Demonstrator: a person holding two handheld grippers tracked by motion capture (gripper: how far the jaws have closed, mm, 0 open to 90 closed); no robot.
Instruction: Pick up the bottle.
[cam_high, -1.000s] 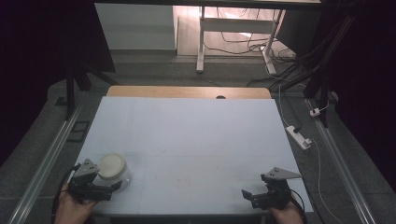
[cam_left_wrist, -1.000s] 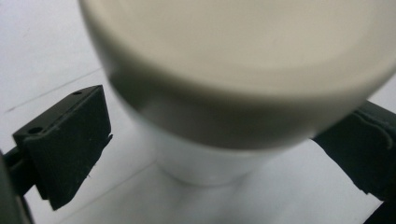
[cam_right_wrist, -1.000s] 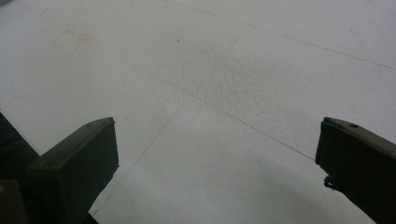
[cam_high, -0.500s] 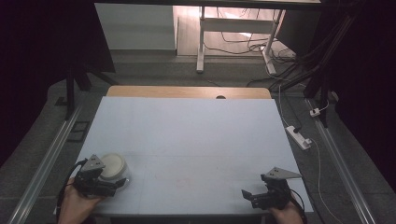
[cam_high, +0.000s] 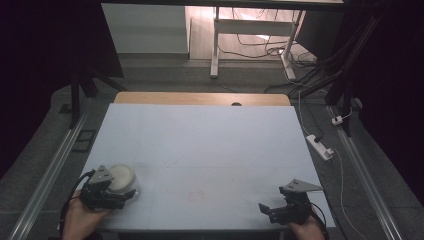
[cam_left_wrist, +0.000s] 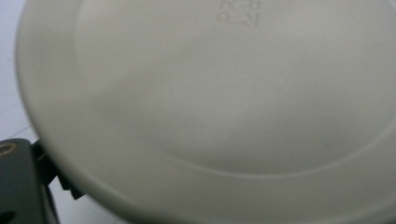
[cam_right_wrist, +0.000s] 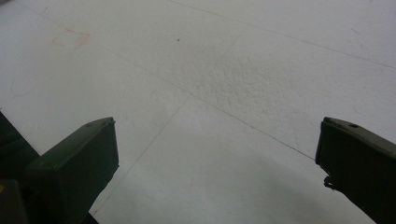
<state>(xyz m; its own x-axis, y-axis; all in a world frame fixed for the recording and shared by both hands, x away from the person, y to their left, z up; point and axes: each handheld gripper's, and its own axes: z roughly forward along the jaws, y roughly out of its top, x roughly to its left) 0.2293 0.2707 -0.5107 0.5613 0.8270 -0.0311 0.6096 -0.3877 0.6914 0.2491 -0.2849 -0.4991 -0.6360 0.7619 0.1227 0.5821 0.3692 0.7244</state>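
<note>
A round cream-white lidded container (cam_high: 121, 177) sits near the front left corner of the pale table (cam_high: 200, 145). My left gripper (cam_high: 126, 194) lies just in front of it, jaws pointing right along its base. In the left gripper view the cream lid (cam_left_wrist: 224, 93) looms very close, with faint embossed marks at the top. One black finger (cam_left_wrist: 18, 182) shows far out at the lower left by the rim, and the other is hidden. My right gripper (cam_high: 266, 209) rests at the front right, open over bare table (cam_right_wrist: 217, 154), holding nothing.
A wooden strip (cam_high: 200, 98) edges the table's far side. A white power strip (cam_high: 320, 146) and cables lie on the floor to the right. Metal rails run along both sides. A white desk frame (cam_high: 216, 45) stands beyond the table.
My left gripper has slid rightward and closer under the white container. The container has stayed in place. The right gripper has not moved.
</note>
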